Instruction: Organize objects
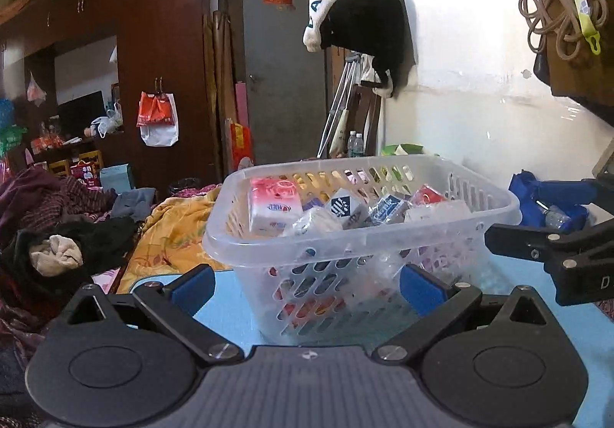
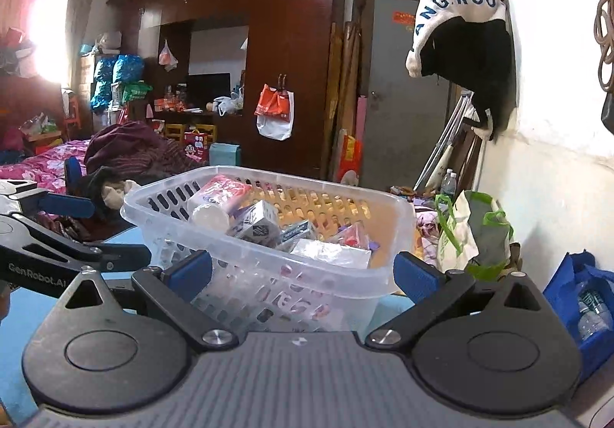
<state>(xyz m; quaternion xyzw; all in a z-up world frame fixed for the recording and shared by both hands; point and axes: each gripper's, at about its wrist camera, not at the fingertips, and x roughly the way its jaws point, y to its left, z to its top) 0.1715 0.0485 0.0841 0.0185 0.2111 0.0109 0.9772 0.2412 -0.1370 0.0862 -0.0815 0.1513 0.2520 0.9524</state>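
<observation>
Done: tissue packs (image 1: pixel 274 207) and small boxes (image 2: pixel 255 222) already lie in the clear basket (image 1: pixel 383 232).
Left: nothing loose shows on the blue bench (image 1: pixel 226 313).
Claws: left claw (image 1: pixel 307 284) and right claw (image 2: pixel 303 270) both spread, empty.

Clear perforated plastic baskets (image 1: pixel 360 236) (image 2: pixel 268 259): one, on the blue table (image 1: pixel 230 313)
Pink-and-white tissue packs (image 1: pixel 274 209): one upright at the basket's left end
Other small packets heaped in the basket: several, count unclear
Two-finger grippers: two
</observation>
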